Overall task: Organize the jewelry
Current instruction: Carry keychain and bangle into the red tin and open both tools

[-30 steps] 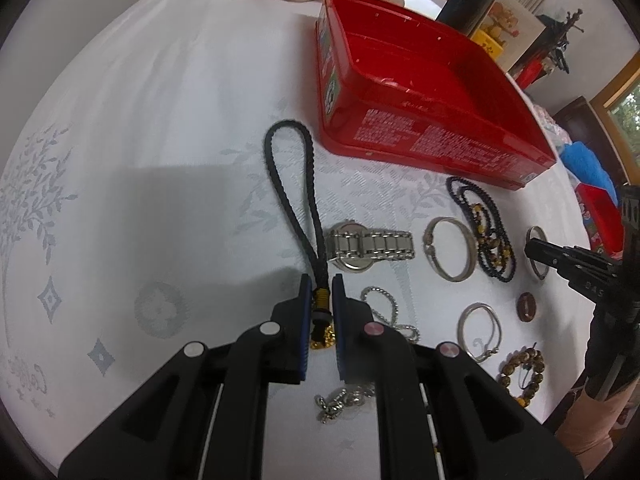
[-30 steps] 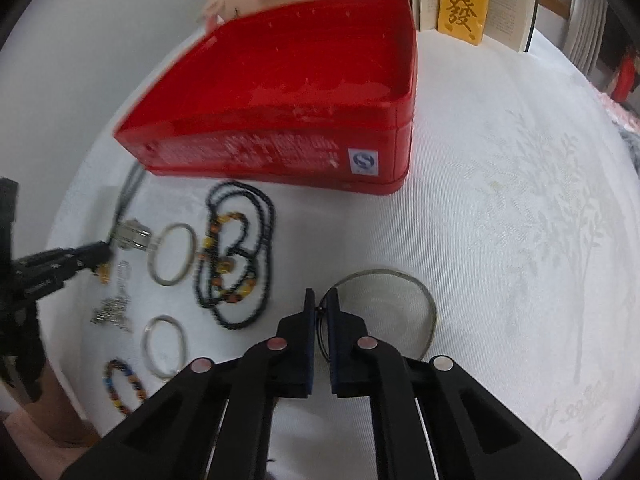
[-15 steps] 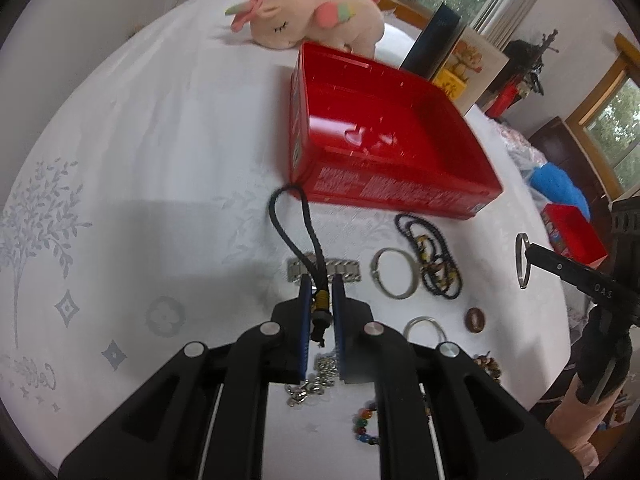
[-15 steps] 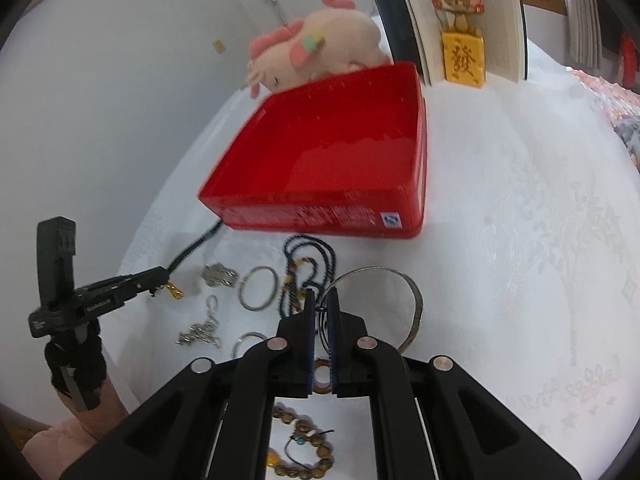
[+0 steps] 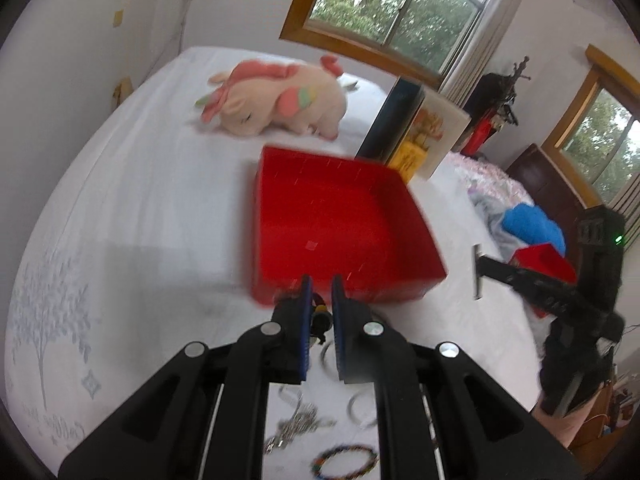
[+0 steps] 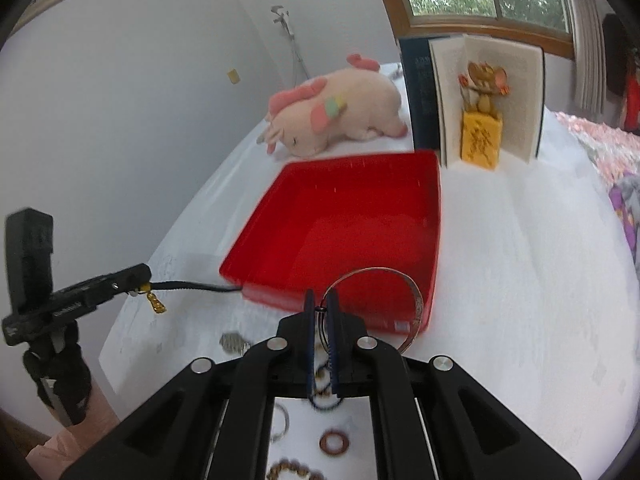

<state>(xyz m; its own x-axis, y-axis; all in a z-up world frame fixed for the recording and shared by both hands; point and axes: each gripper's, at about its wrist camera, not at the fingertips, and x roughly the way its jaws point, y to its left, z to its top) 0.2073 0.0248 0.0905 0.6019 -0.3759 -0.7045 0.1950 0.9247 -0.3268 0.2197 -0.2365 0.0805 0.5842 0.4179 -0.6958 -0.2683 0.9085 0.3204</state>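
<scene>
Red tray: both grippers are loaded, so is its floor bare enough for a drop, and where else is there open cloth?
The red tray looks empty. Bare white cloth lies between the tray and the wall, and more on its other side toward the window. Crowded: rings and beads on the near cloth under the grippers, and the plush toy and book behind the tray.

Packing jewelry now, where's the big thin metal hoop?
Right wrist view, centre: the big thin metal hoop hangs clamped in the right gripper, before the red tray's near edge.

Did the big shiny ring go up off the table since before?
Yes. The metal hoop, pinched in the right gripper, lay flat on the cloth before the red box; now it hangs lifted against the box's front.
</scene>
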